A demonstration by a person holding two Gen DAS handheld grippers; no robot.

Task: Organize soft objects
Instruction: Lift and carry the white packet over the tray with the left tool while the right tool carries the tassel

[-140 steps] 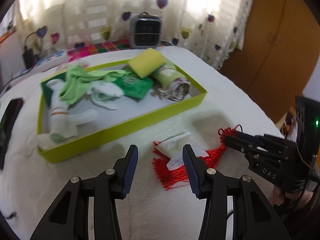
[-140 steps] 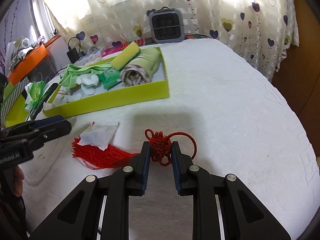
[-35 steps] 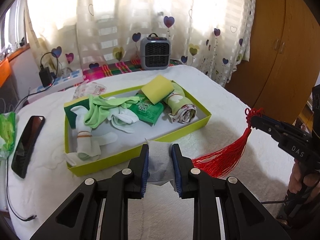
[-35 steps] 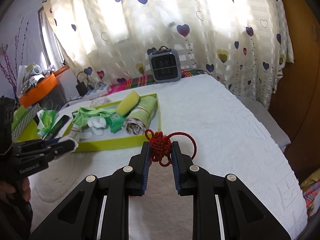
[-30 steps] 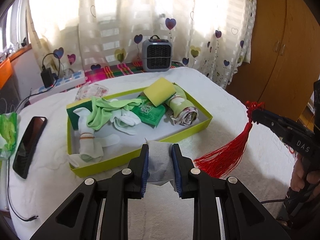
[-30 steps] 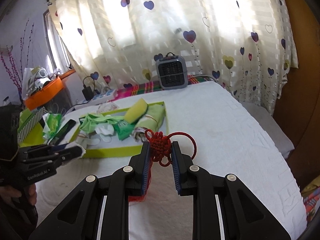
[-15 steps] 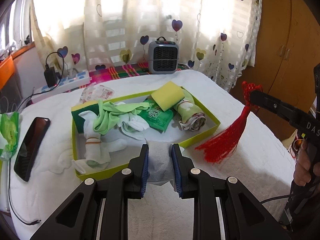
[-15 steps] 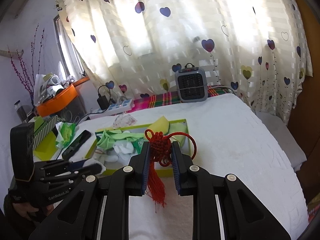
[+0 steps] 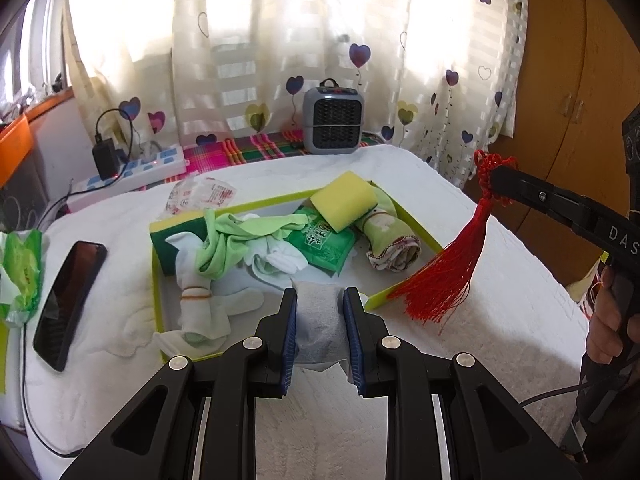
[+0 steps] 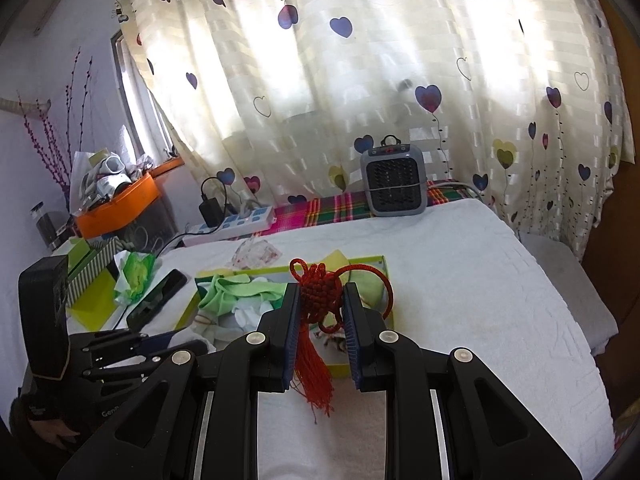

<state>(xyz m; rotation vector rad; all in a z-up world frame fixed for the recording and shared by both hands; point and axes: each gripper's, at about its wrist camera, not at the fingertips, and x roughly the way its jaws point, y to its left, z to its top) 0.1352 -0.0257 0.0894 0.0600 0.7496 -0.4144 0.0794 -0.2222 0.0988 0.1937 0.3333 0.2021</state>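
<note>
My left gripper (image 9: 320,300) is shut on a white-grey folded tissue (image 9: 320,320), held just above the near edge of the lime-green tray (image 9: 420,228). The tray holds socks (image 9: 200,304), a green cloth (image 9: 228,240), a green packet (image 9: 324,240), a yellow sponge (image 9: 344,200) and a rolled towel (image 9: 388,240). My right gripper (image 10: 320,300) is shut on the knot of a red tassel (image 10: 320,296). In the left wrist view the tassel (image 9: 452,272) hangs in the air over the tray's right corner.
A black phone (image 9: 68,292) and a green wrapper (image 9: 20,268) lie left of the tray. A grey heater (image 9: 332,120), a power strip (image 9: 132,172) and a plastic packet (image 9: 200,196) sit behind it. A wooden wardrobe (image 9: 580,80) stands at the right.
Both grippers have risen from the bed with their loads. The tissue and the red tassel came up off the white cover; the tassel now hangs free and has moved toward the tray.
</note>
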